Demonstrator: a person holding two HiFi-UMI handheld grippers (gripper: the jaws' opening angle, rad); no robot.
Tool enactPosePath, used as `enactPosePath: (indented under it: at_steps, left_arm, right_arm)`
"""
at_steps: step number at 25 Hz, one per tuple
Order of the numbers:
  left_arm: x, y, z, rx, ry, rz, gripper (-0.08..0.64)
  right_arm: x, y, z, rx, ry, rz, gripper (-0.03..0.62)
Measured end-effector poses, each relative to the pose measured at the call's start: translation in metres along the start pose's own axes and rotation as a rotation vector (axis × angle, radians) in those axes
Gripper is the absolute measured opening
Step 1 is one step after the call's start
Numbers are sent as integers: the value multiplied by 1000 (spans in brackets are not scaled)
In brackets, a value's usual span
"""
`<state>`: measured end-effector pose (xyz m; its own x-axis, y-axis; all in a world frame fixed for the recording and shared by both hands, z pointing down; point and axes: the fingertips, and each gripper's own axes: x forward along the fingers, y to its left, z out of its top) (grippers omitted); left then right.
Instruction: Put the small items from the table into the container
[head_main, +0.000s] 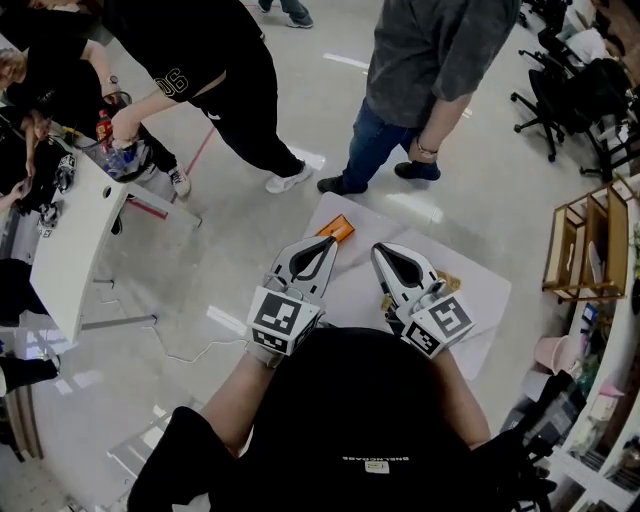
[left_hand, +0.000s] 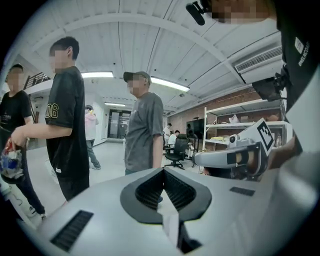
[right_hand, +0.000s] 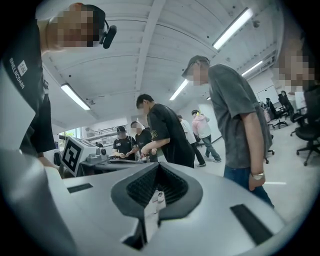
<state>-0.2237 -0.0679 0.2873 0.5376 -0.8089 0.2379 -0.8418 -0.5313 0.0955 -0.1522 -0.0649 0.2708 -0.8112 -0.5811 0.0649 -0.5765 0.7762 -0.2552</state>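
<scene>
Small items on the white sq. tabletop (head_main: 478, 300): a flat orange piece (head_main: 340, 229), rectangular and glossy-looking, lies at the far edge just beyond the left gripper's tip. A small tan/gold bit (head_main: 448, 283) shows beside the right gripper, too small to make out what it is. The table surface is smooth, matte and pale. Left gripper (head_main: 329, 243): grey-white moulded plastic shells tapering to a point, w/ black ribbed pads lining a teardrop hollow. Its jaws are clenched together w/ nothing between them, and the cube w/ b&w square markers (head_main: 285, 320) sits at its rear. Right gripper (head_main: 382, 251) has the same build w/ a marker cube (head_main: 440, 325). Its jaws are likewise pressed tip to tip and empty. Both are held out in front of the wearer's black-shirted chest, side by side and apart, tips aimed away over the table and angled a little toward each other. The gripper views look roughly level across the room, not down at the tabletop. Beyond the table stand a person in a grey tee and jeans (head_main: 420, 60) and one in a black tee (head_main: 205, 50) on glossy pale flooring. A 2nd white table (head_main: 75, 240) is at left, black office chairs (head_main: 560, 95) at upper right, and a wooden shelf unit (head_main: 585, 240) at right.
</scene>
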Motion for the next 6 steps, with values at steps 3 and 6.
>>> enactPosePath:
  at_steps: [3,6]
  left_arm:
    - [5,-8,16,7,1,-1,5]
    - [8,-19,36,12,5,-2,5]
  right_arm:
    - [-5,-4,15,4,-8,3,9]
    - [-13,-8,35,7,-16,6,9]
